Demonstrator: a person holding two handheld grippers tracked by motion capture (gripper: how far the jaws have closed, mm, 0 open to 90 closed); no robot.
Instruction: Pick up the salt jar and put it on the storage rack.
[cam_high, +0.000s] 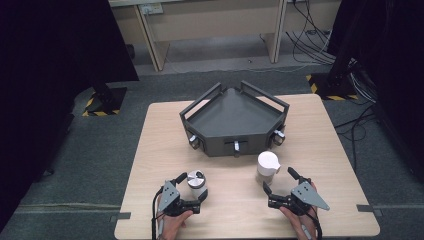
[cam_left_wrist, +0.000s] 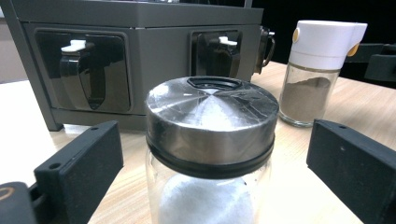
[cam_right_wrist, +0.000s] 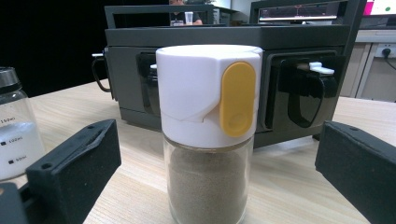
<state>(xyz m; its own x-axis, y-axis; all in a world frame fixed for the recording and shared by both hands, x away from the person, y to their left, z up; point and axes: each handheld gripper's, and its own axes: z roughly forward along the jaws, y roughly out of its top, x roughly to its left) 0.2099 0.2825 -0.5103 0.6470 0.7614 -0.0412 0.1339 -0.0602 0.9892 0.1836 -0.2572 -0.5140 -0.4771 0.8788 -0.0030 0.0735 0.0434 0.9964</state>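
Observation:
A glass jar with a steel lid, holding white grains, stands near the table's front left. My left gripper is open, one jaw on each side of that jar with a gap on both sides. To the right stands a glass shaker with a white cap and a yellow tab, filled with brown powder. My right gripper is open just in front of it, its jaws spread wider than the shaker and not touching it.
A dark grey angular tray with raised rails and small latches on its front faces sits at the middle back of the wooden table. Beyond the table are grey floor, cables and desk legs.

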